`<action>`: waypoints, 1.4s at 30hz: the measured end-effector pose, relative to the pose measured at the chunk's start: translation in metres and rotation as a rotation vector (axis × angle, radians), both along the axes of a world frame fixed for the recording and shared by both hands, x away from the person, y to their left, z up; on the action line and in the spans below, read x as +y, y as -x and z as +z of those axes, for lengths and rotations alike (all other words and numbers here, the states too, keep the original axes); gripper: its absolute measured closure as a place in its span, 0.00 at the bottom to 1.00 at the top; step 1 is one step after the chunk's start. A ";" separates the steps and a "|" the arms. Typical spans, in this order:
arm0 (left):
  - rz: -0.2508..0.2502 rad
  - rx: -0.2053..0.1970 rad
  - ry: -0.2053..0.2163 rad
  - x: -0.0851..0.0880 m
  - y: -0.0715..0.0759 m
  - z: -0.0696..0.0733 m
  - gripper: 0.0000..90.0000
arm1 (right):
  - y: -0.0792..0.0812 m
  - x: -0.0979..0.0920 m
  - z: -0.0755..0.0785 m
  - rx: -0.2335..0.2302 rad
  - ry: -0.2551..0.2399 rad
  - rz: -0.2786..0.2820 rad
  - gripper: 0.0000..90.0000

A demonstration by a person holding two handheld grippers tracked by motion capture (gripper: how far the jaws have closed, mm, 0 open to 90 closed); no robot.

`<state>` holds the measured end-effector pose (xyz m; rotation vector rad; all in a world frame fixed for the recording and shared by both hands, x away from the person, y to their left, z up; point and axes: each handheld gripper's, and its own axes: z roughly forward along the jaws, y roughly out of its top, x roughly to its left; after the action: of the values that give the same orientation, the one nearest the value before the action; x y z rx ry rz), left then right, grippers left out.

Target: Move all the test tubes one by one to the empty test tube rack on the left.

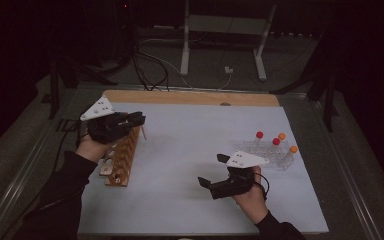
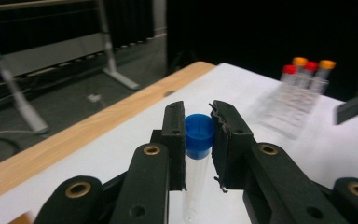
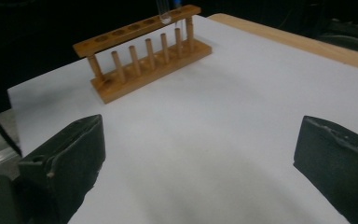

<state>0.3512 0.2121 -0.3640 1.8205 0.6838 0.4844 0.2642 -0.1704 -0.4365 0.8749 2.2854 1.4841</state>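
A dim room: grey floor [image 1: 215,60] strewn with cables [image 1: 147,67], and a white-legged table frame [image 1: 225,30] beyond.

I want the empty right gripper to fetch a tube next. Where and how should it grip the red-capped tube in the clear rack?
Probably the red cap of the near-left tube, from above: it stands upright, proud of the clear plastic rack, with the neighbouring caps apart from it.

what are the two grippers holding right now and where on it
The left gripper is shut on a blue-capped test tube, pads clamped on the cap at its top. The right gripper is open, nothing between its jaws.
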 end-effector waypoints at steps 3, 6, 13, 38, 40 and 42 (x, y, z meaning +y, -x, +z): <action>0.035 0.000 -0.008 0.009 -0.004 0.000 0.86 | 0.001 -0.001 0.000 -0.010 0.002 -0.003 0.02; 0.072 0.000 -0.014 0.019 -0.008 -0.001 0.86 | 0.001 -0.001 0.000 -0.017 0.005 -0.005 0.02; 0.157 0.017 -0.026 0.042 -0.017 -0.008 0.86 | 0.001 -0.001 0.000 -0.020 0.011 -0.003 0.02; 0.270 0.071 -0.038 0.067 -0.039 -0.047 0.86 | 0.001 -0.003 0.000 -0.030 -0.008 0.002 0.02; 0.272 0.075 -0.046 0.066 -0.040 -0.052 0.86 | 0.001 -0.003 0.000 -0.032 -0.012 0.003 0.02; 0.272 0.084 -0.041 0.066 -0.040 -0.057 0.86 | 0.001 -0.003 0.000 -0.034 -0.012 0.001 0.02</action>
<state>0.3915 0.2781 -0.4207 1.8018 0.9932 0.6068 0.2628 -0.1735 -0.4362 0.8461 2.2555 1.5026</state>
